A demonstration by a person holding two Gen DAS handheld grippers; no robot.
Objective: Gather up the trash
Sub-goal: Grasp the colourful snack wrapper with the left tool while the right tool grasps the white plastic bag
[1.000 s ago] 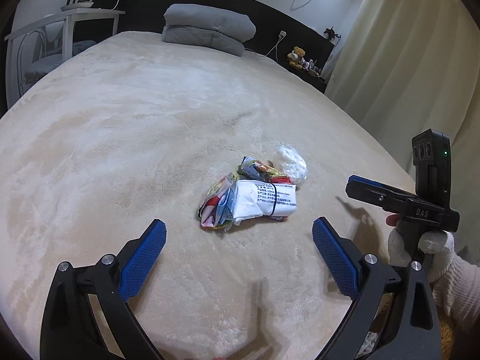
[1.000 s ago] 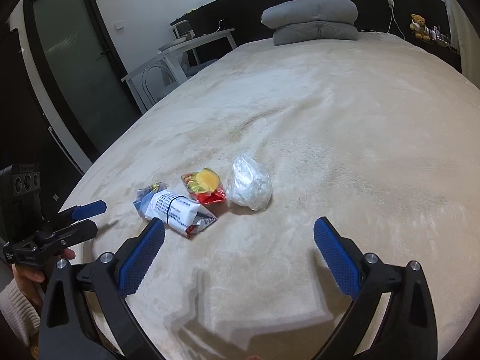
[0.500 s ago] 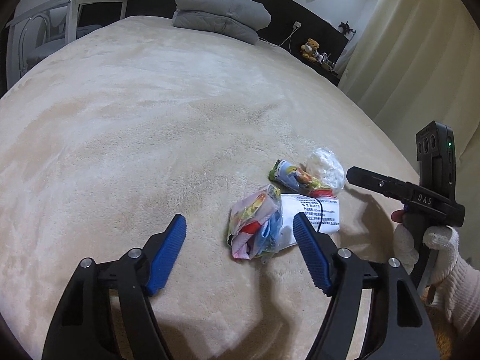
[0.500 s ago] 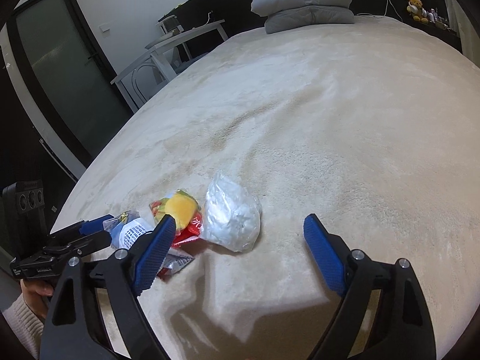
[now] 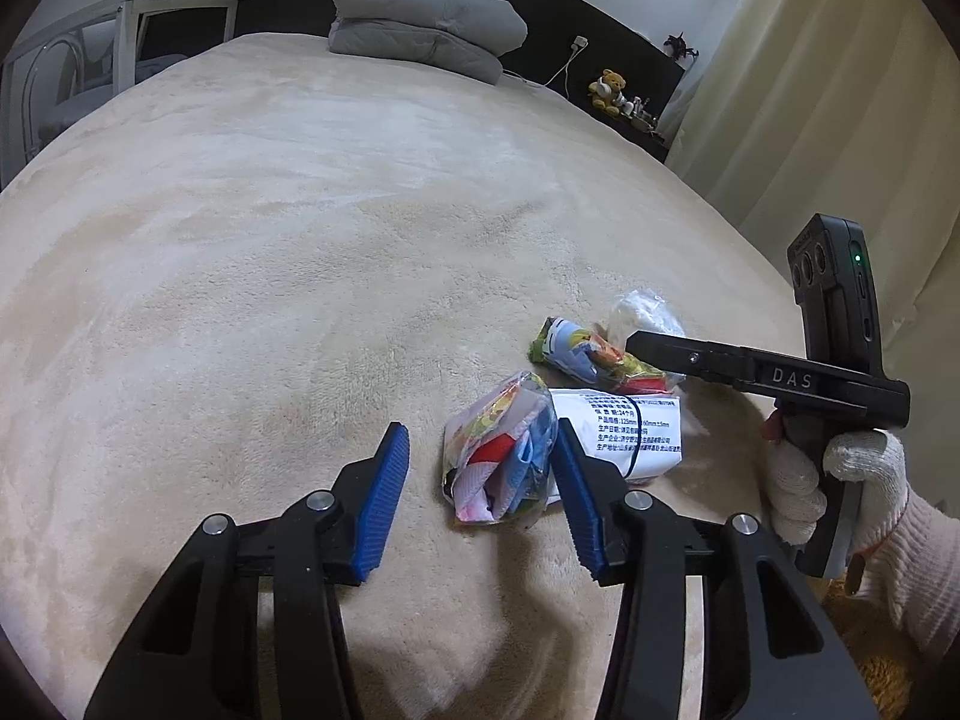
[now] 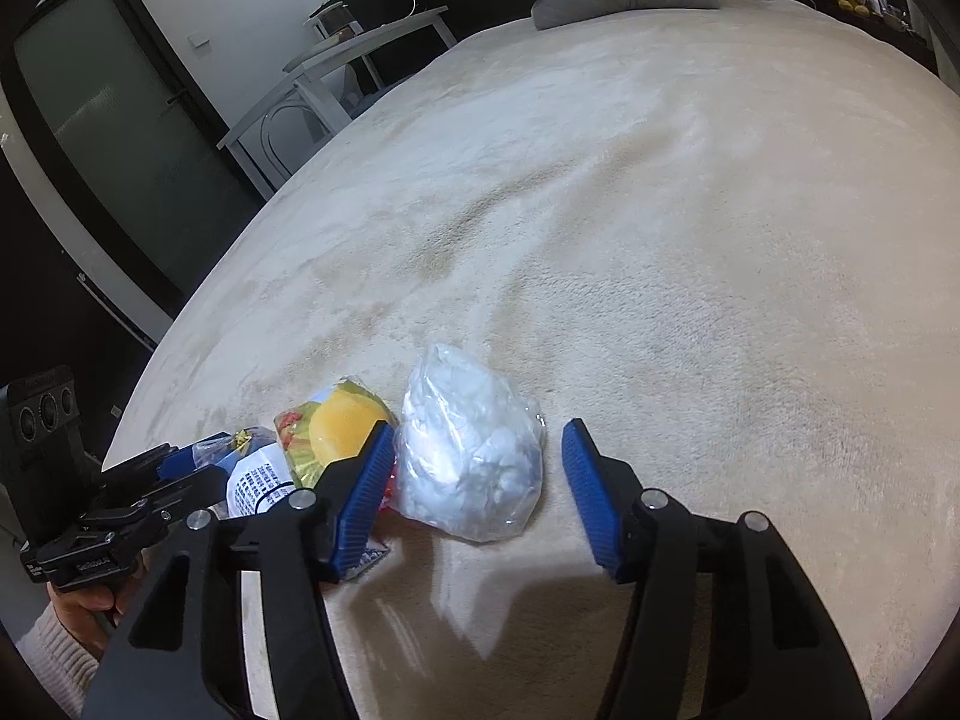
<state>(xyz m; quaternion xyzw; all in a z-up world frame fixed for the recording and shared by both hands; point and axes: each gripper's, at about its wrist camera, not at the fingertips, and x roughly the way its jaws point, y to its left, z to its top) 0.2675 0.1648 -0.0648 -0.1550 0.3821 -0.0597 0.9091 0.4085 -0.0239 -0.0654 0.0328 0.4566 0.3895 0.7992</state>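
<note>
Bed [image 5: 252, 252] under a cream plush cover, bearing a small heap of trash near its near edge. Left claw [image 5: 480, 480], jaws closing, set about a crumpled colourful wrapper [image 5: 498, 450]: right blue pad touching the wrapper's side, left pad apart from it with bare cover between, so not yet gripped. At 2 o'clock from that wrapper, touching it, a white printed packet [image 5: 636, 432] banded with a black loop. At 12 o'clock from the packet, a second bright snack wrapper [image 5: 570, 348], and just beyond it at 1 o'clock a clear plastic bag [image 5: 639, 309] of white crumpled stuff. Right claw [image 6: 477, 468], jaws closing, straddling the clear plastic bag [image 6: 468, 462]: left pad against the bag's side, right pad just clear of it, bag resting on the cover. At 9 o'clock from the bag, a yellow-and-red snack wrapper [image 6: 336, 426] and, farther at 8 o'clock, the white printed packet [image 6: 258, 480]. Gloved hand [image 5: 834, 480] on the right claw's handle, seen at 3 o'clock in the left wrist view. Folded grey quilt [image 5: 420, 30] at 12 o'clock, at the bed's far end; teddy bear [image 5: 612, 87] at 1 o'clock beside the curtain [image 5: 810, 90].
</note>
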